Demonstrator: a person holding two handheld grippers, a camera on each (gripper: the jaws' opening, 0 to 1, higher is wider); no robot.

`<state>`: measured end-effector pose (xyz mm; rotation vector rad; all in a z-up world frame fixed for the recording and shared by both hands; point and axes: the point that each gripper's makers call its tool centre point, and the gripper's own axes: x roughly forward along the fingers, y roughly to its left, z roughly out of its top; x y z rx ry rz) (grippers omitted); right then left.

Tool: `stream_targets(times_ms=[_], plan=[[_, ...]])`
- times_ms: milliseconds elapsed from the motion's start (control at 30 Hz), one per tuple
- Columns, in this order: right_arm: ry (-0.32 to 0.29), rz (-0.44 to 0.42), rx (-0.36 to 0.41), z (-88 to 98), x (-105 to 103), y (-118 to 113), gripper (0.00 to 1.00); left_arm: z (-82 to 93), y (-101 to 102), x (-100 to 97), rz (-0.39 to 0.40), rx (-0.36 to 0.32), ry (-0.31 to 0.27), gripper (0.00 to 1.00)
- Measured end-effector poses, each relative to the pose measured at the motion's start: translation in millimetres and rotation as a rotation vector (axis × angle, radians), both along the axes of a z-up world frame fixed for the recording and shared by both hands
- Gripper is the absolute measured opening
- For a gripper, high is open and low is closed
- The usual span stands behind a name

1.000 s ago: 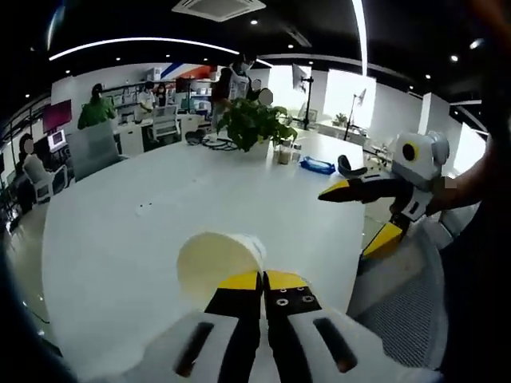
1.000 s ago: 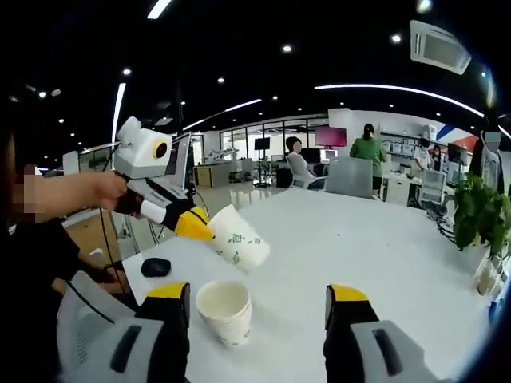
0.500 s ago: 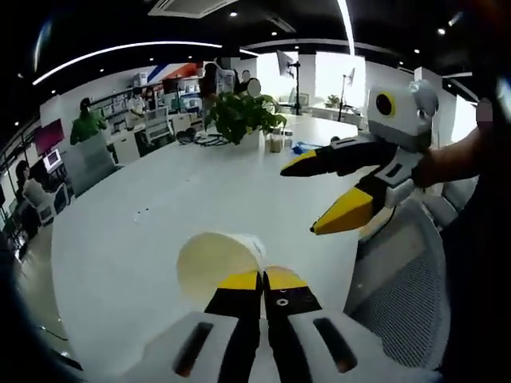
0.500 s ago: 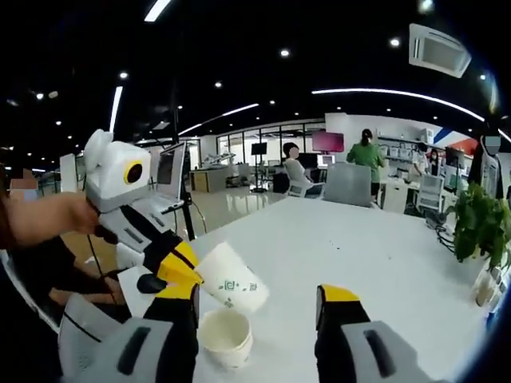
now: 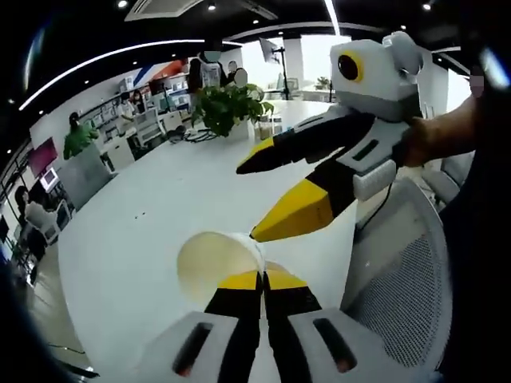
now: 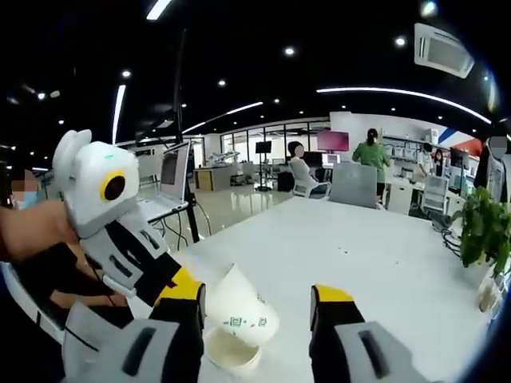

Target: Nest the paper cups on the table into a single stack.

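Observation:
My left gripper (image 5: 262, 278) is shut on the rim of a white paper cup (image 5: 215, 267), whose open mouth faces the camera. In the right gripper view that same cup (image 6: 242, 313), with a small green print, hangs tilted between my right gripper's jaws, and the left gripper (image 6: 152, 267) holds it from the left. A second paper cup (image 6: 227, 361) stands on the white table (image 6: 359, 247) just beneath it, partly hidden. My right gripper (image 6: 255, 297) is open, touching nothing. It also reaches into the left gripper view as the right gripper (image 5: 249, 201), jaws apart, just above the held cup.
A potted plant (image 5: 227, 108) stands far down the table, also seen as the plant (image 6: 479, 231) at the right. A grey mesh chair (image 5: 399, 287) sits by the table edge. People and office chairs (image 6: 351, 183) are in the background. A hand (image 6: 36, 231) holds the left gripper.
The left gripper has brought the held cup lower and closer, between the right gripper's open jaws and over the cup on the table. In the left gripper view the right gripper looms nearer.

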<state>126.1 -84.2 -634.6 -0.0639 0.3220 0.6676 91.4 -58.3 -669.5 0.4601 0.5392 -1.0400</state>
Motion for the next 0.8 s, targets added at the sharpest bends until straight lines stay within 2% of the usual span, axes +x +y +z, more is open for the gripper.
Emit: stream_targets(times_ms=[133, 300, 800], plan=[[0.004, 0.011, -0.005, -1.2, 1.0, 5.2, 0.48, -0.9, -1.5, -1.1, -0.01, 0.036, -0.023, 0.0], [0.005, 0.039, -0.006, -1.2, 0.2, 15.0, 0.43, -1.1, -0.3, -1.1, -0.044, 0.121, -0.076, 0.0], [0.014, 0.046, -0.061, -10.5, 4.8, 25.4, 0.37, -4.7, -1.7, -6.1, -0.076, 0.177, -0.137, 0.0]])
